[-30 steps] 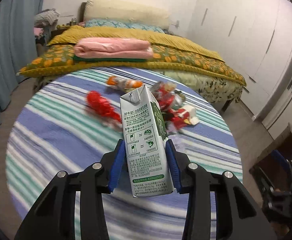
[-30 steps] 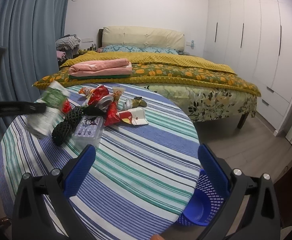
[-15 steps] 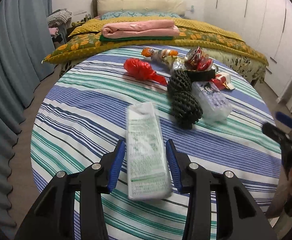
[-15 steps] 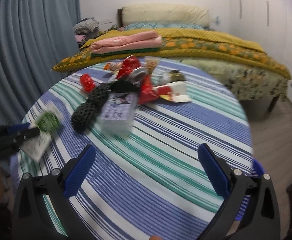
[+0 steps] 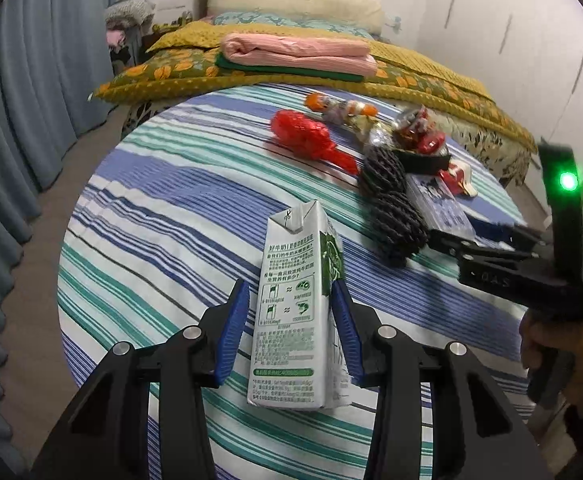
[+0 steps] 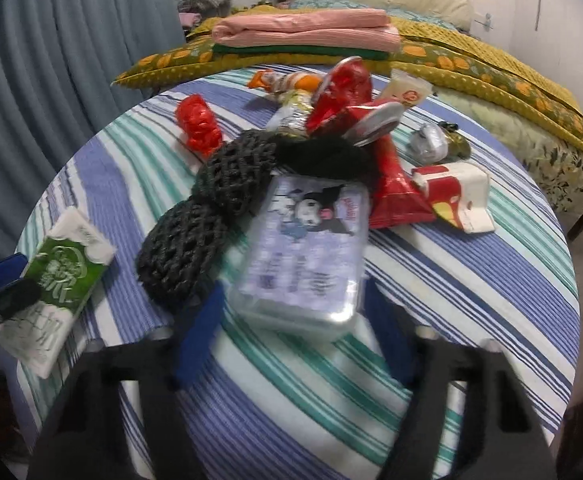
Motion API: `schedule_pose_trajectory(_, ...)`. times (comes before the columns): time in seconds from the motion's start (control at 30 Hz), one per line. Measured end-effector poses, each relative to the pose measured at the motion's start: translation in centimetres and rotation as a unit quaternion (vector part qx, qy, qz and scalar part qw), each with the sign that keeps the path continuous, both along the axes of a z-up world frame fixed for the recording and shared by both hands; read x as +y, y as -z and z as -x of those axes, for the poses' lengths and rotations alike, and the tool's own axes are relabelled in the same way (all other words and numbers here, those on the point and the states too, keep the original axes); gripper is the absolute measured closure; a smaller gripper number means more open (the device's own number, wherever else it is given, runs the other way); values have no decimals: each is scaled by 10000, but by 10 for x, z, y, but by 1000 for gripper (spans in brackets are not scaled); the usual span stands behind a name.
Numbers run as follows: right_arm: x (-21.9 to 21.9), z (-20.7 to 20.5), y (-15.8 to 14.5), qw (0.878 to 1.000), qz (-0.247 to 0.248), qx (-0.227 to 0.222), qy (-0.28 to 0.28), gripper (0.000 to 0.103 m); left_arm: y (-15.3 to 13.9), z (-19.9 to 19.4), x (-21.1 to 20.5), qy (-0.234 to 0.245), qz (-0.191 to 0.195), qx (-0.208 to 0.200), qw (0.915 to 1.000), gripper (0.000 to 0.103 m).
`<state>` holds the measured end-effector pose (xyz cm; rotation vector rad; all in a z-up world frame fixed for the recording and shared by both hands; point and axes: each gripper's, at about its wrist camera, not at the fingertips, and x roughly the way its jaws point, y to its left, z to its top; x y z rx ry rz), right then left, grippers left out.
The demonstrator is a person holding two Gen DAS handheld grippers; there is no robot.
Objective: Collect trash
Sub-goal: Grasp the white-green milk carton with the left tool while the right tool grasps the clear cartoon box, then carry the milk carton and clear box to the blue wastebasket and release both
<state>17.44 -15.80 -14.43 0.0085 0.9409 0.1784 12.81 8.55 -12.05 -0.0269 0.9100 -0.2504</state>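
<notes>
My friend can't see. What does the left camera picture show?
The left tool grips a milk carton above a striped round table. Behind it lie red wrappers and black netting; the right tool reaches in beside them.

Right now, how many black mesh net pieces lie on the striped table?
2. One black mesh net lies against the purple tissue pack, near the pile's middle. The other black mesh net lies nearer the camera, touching the first. More may be hidden under the wrappers.
</notes>
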Motion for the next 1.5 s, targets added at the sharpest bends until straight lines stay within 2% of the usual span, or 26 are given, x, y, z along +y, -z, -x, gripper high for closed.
schedule_pose_trajectory(0.23,-18,26,-8,9998,-141,65,-84,39,8,-10,26,-141,194,191,9995,60)
schedule_pose_trajectory(0.27,-20,29,-8,9998,-137,83,-87,39,9,-11,28,-143,207,198,9995,57)
schedule_pose_trajectory(0.33,-29,39,-7,9998,-102,149,-70,39,9,-10,33,-159,202,204,9995,50)
schedule_pose_trajectory(0.4,-40,50,-5,9997,-53,255,4,39,7,-8,35,-118,218,175,9995,30)
schedule_pose_trajectory(0.5,-53,59,-5,9992,-90,368,110,38,0,1,30,109,305,42,9995,11)
schedule_pose_trajectory(0.57,-59,58,-8,9989,-75,391,235,32,-3,5,19,305,208,-30,9993,8)
schedule_pose_trajectory(0.7,-58,45,-14,9981,-43,495,364,15,6,0,-9,529,-392,-27,9978,8)
schedule_pose_trajectory(0.87,-45,19,-6,9949,250,915,338,14,23,-23,-17,421,-931,129,9947,9)
schedule_pose_trajectory(0.93,-44,14,-4,9937,372,984,390,17,27,-29,-17,418,-1029,231,9935,18)
schedule_pose_trajectory(0.97,-44,12,-4,9932,416,1013,404,23,29,-30,-17,425,-1058,272,9931,28)
schedule_pose_trajectory(1.0,-46,13,-4,9928,422,1040,412,40,32,-32,-17,441,-1102,327,9924,42)
schedule_pose_trajectory(1.03,-49,13,-5,9925,393,1070,435,40,34,-32,-17,462,-1139,371,9917,49)
schedule_pose_trajectory(1.07,-51,14,-6,9929,337,1058,428,40,34,-31,-16,483,-1135,395,9916,53)
schedule_pose_trajectory(1.17,-58,22,-13,9946,210,944,383,40,32,-26,-13,404,-1100,337,9925,54)
schedule_pose_trajectory(1.33,-84,41,-35,9972,-218,564,436,40,9,-12,-13,373,-606,193,9973,55)
schedule_pose_trajectory(1.5,-153,72,-56,9941,-467,199,957,40,-26,6,-54,849,-118,-36,9963,54)
